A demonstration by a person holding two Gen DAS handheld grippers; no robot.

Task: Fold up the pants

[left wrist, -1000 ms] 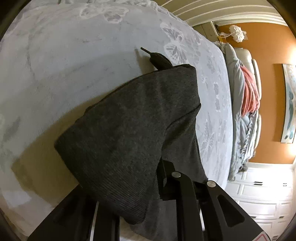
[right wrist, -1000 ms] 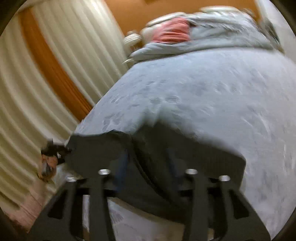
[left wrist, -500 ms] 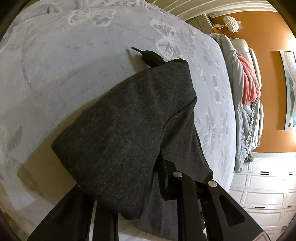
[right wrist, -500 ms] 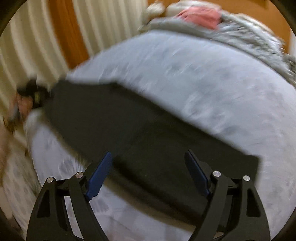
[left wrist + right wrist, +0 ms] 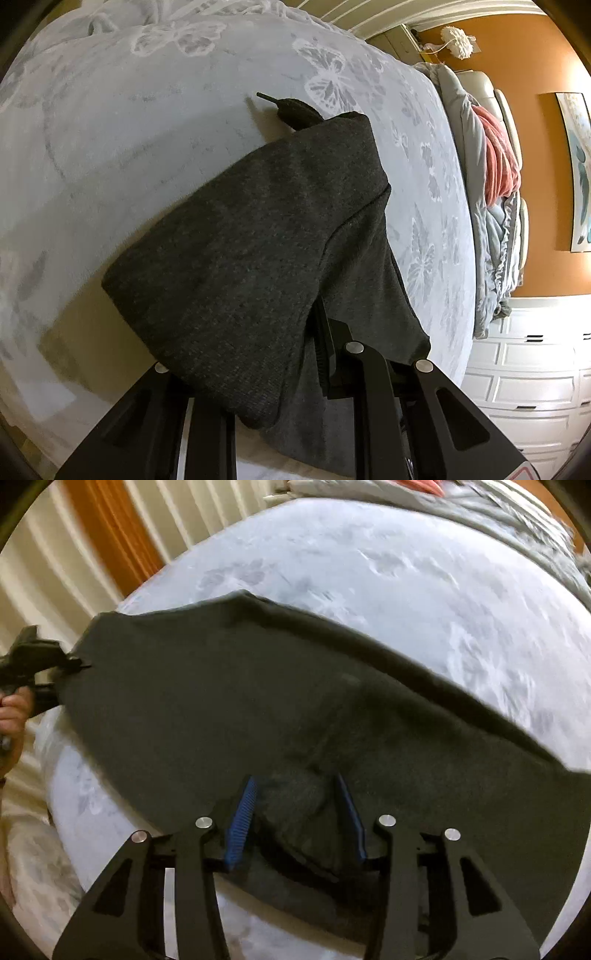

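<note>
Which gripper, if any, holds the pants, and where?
The left gripper grips the pants at one end. The right gripper is closing over a fold of the near edge.

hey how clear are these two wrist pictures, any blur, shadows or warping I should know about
Left wrist view: sharp; the pants show their knit grain and cast a yellowish shadow on the bedspread; fisheye bends the dresser. Right wrist view: motion-smeared, the pants textureless, curtains streaked; only the right gripper, closing around a fabric bunch, looks crisp.
</note>
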